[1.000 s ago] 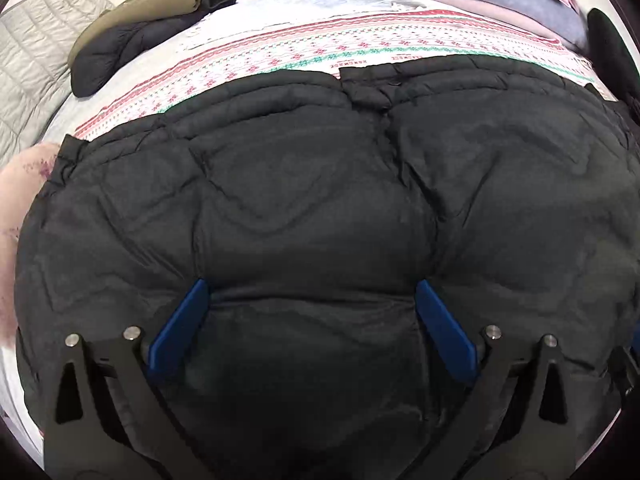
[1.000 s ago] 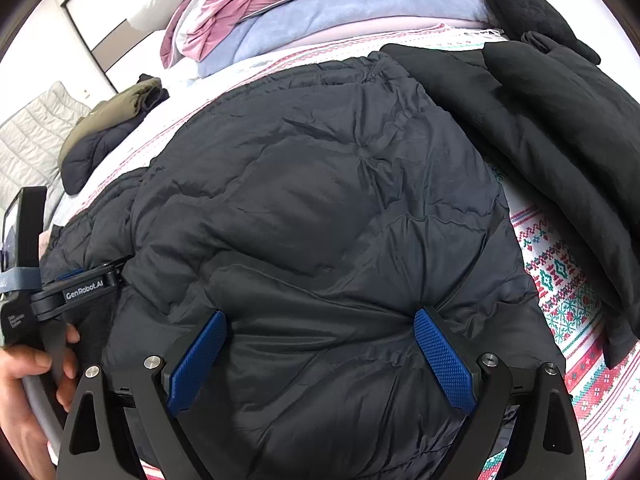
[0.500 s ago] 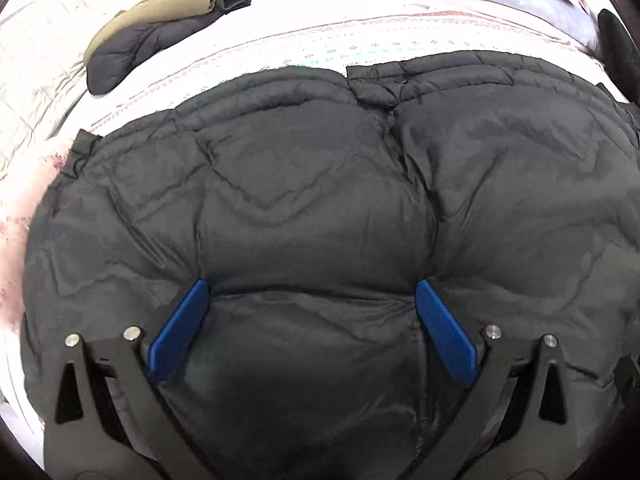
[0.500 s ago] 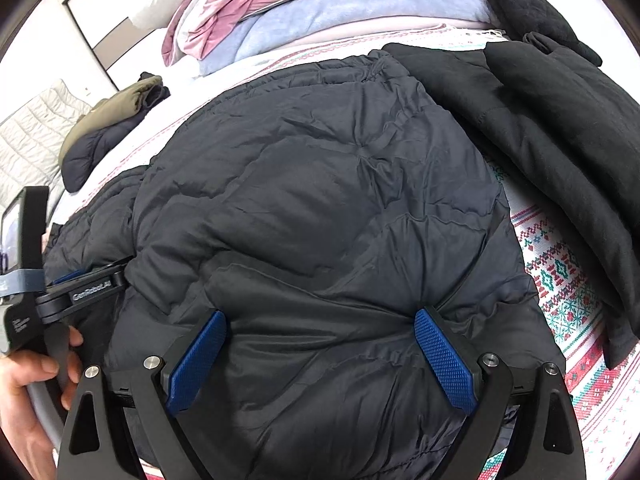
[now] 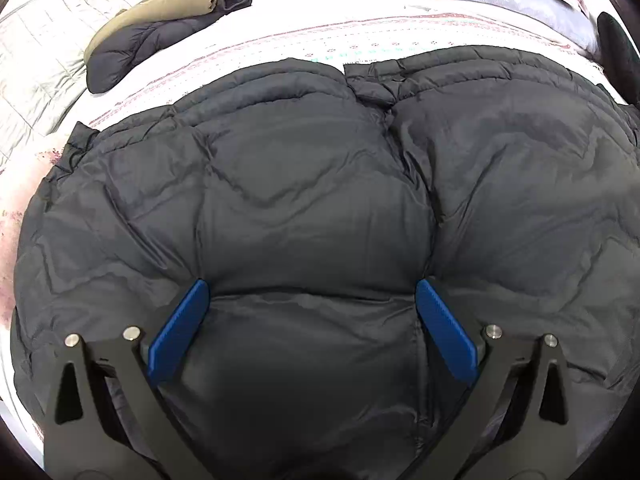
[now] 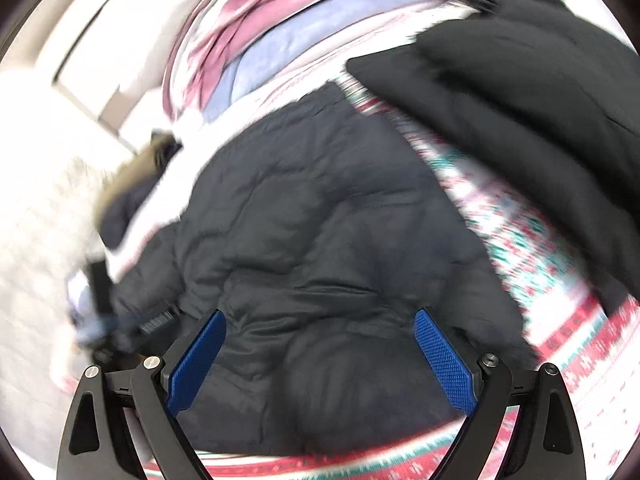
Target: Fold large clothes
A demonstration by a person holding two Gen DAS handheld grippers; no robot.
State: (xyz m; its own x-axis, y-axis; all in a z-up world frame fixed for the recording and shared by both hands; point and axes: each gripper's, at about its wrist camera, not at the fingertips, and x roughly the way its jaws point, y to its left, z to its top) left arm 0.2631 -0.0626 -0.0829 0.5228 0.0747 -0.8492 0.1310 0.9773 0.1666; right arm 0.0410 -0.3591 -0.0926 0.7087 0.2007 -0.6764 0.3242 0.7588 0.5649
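A large black puffer jacket (image 5: 320, 208) lies spread on a bed covered by a red, green and white patterned blanket (image 5: 280, 48). My left gripper (image 5: 312, 292) stands open just over the jacket's near part, its blue pads (image 5: 178, 332) wide apart with padded fabric bulging between them. In the blurred right wrist view the same jacket (image 6: 320, 220) fills the middle. My right gripper (image 6: 320, 324) is open above it, nothing between its pads (image 6: 444, 364). The other gripper's black body (image 6: 120, 320) shows at the left there.
A folded olive and dark garment (image 5: 160, 28) lies at the back left. Pink and blue bedding (image 6: 304, 28) is stacked at the head of the bed. Another black coat (image 6: 520, 92) lies to the right of the jacket. A pale quilted surface (image 5: 32, 52) is at far left.
The right gripper has swung away fast, lifting off the jacket, so its view is now blurred and shows more patterned blanket. The left gripper rose slightly; both stay open.
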